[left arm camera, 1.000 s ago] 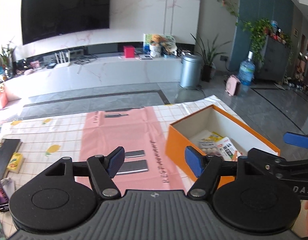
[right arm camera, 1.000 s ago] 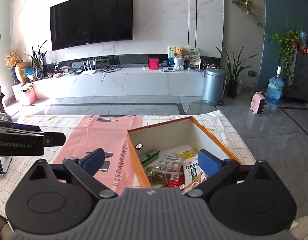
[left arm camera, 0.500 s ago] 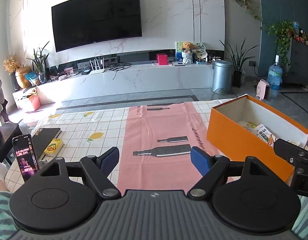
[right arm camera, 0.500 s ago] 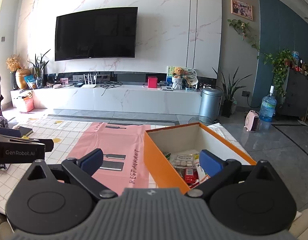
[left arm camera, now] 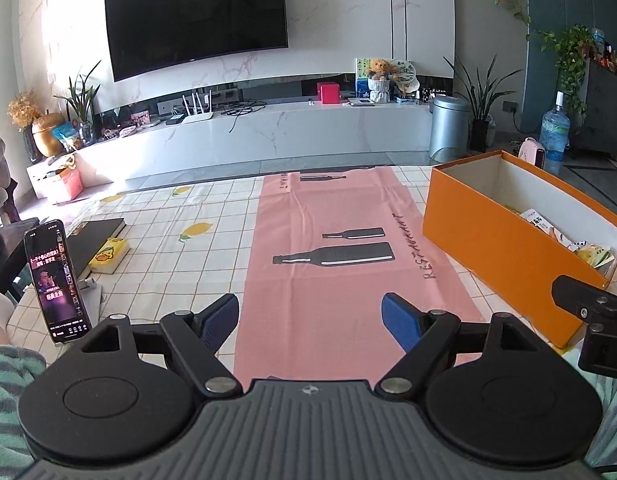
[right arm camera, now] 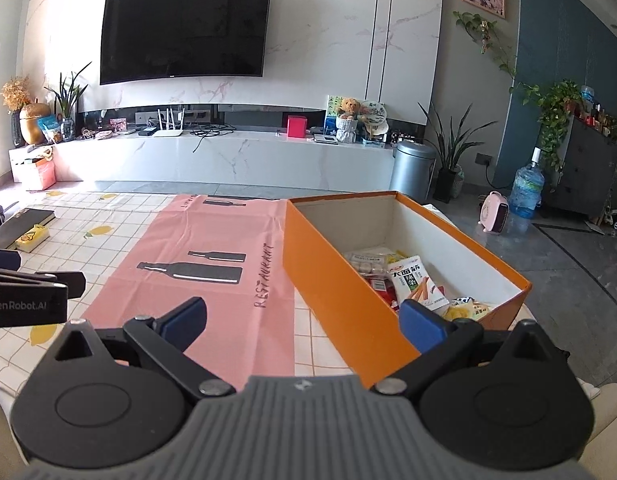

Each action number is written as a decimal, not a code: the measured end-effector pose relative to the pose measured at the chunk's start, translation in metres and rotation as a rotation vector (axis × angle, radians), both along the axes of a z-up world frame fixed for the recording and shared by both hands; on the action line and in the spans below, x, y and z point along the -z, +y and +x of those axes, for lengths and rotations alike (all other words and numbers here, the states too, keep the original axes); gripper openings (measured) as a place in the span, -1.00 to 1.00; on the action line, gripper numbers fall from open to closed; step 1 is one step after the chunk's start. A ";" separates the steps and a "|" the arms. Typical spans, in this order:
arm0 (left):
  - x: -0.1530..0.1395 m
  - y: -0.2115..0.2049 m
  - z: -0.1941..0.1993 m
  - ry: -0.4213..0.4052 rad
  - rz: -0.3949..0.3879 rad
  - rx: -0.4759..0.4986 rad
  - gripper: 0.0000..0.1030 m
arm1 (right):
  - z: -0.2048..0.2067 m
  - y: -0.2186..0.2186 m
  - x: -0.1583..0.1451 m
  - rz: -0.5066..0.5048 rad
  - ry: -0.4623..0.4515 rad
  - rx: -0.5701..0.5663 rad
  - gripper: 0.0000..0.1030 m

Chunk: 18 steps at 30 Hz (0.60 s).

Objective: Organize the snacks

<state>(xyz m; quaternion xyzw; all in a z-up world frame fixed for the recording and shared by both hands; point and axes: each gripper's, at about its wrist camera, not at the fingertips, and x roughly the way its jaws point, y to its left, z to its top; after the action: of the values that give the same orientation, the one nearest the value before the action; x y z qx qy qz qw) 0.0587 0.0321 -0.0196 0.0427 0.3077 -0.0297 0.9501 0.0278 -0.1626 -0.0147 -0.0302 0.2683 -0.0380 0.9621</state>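
Both the left gripper (left arm camera: 310,316) and right gripper (right arm camera: 304,320) are spread and empty; the right could bump the orange box (right arm camera: 348,300) wall.

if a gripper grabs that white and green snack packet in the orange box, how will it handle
The snack packet looks like thin printed film, so probably light, crinkly and a bit slippery. It leans loosely on other packets in the orange box, so it would likely flex and drag its neighbours.
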 end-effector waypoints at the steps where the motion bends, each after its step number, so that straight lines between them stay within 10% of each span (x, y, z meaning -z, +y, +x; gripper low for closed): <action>1: 0.000 0.000 0.000 0.002 0.000 0.000 0.85 | 0.000 0.000 0.001 0.003 0.002 0.001 0.92; 18: 0.003 -0.004 -0.005 0.011 0.005 0.012 0.85 | 0.000 -0.003 -0.002 0.027 -0.014 0.006 0.92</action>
<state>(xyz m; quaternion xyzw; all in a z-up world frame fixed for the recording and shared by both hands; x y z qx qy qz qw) 0.0537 0.0276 -0.0223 0.0468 0.3126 -0.0350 0.9481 0.0275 -0.1659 -0.0126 -0.0163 0.2622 -0.0374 0.9641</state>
